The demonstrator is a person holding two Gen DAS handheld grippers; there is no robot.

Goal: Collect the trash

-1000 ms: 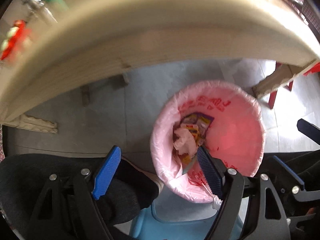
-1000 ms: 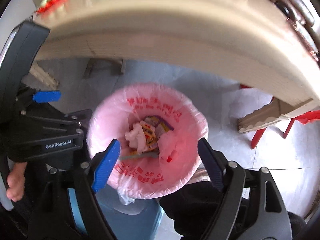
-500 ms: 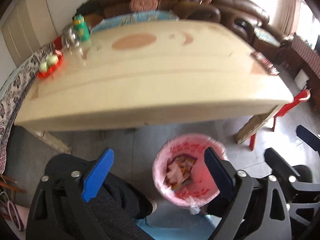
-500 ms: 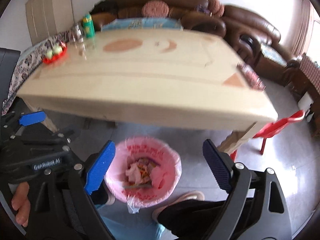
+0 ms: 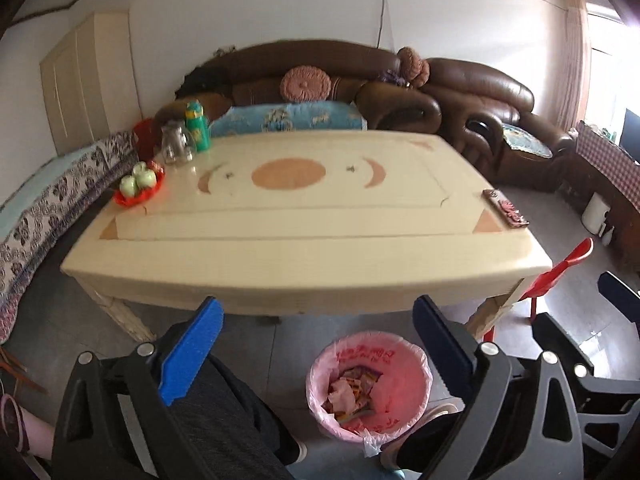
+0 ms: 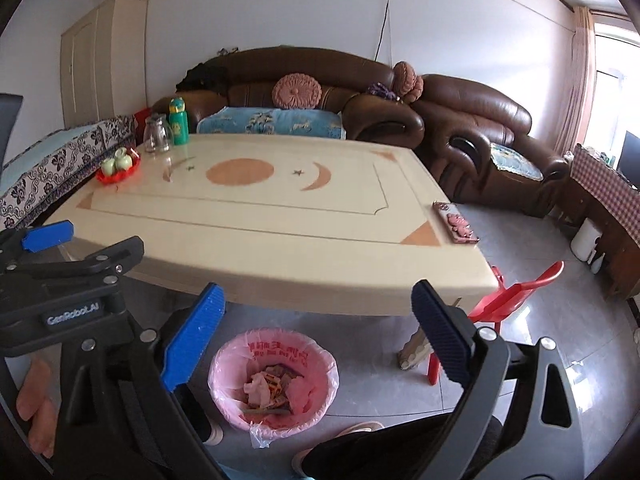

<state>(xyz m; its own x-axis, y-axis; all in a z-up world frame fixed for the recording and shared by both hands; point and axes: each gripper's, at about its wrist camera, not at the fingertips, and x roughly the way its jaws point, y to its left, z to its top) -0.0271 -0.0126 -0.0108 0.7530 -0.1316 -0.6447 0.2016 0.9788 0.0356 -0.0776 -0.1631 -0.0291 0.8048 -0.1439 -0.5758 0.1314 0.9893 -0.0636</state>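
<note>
Both jaws opening, nothing held: left gripper (image 5: 316,352) and right gripper (image 6: 316,344) above pink-lined bin (image 6: 273,380); risk of clipping table (image 6: 280,256) edge.

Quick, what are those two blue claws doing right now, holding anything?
Left gripper: jaws opening wide, nothing between them.
Right gripper: jaws opening wide, nothing between them.

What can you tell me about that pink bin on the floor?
The trash bin is round and upright, lined with a thin pink plastic bag printed with red characters, the bag folded over its rim. It stands on the grey tiled floor just in front of the table's near edge, between the seated person's feet. Crumpled paper and colourful wrappers lie inside.
</note>
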